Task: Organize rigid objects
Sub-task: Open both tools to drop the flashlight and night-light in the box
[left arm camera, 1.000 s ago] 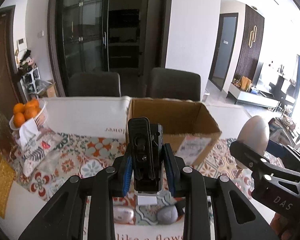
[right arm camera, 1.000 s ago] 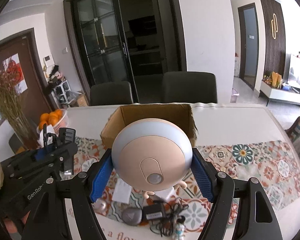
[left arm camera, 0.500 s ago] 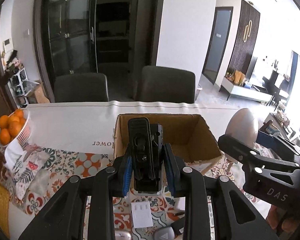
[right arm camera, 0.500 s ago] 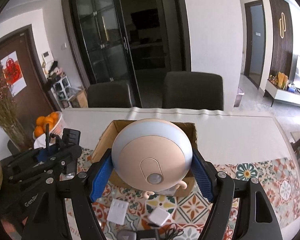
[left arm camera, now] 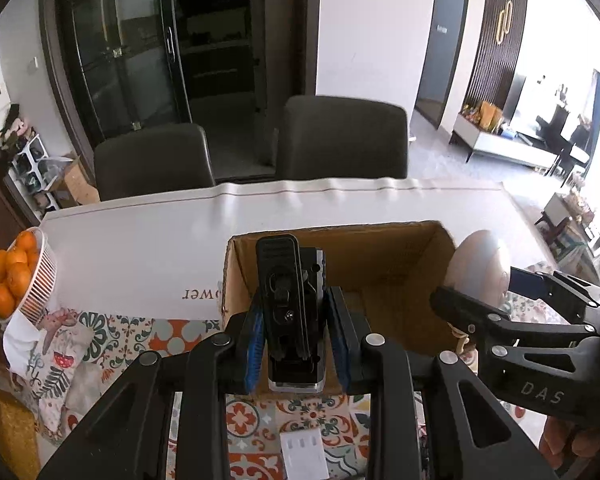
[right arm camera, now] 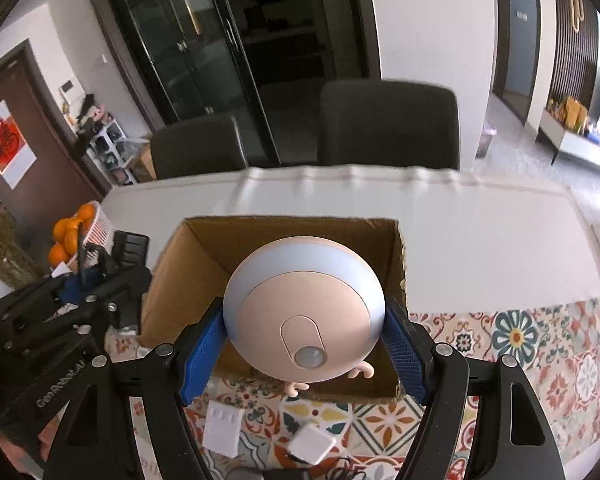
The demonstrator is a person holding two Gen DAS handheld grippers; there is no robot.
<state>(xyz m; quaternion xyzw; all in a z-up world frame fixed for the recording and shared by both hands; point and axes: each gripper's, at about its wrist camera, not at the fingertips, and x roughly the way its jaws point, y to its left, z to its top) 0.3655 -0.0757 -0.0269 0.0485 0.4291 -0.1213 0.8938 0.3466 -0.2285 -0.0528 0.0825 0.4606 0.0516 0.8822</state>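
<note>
The left gripper (left arm camera: 296, 344) points level toward twelve o'clock, its blue pads (left arm camera: 254, 346) clamped on an upright black device (left arm camera: 288, 312) held over the near left part of the open cardboard box (left arm camera: 404, 256); the right gripper (right arm camera: 304, 344) likewise points toward twelve o'clock, its fingers (right arm camera: 200, 360) pressed against both flanks of a round peach-and-blue gadget (right arm camera: 304, 312) hanging above the box's near wall; in the left view that gadget sits at three o'clock, just beside the box's right rim; on the patterned cloth (right arm camera: 540, 344) at six o'clock lie a white plug strip (right arm camera: 222, 426) and a white adapter (right arm camera: 312, 444); a basket of oranges (left arm camera: 18, 280) stands at nine o'clock.
</note>
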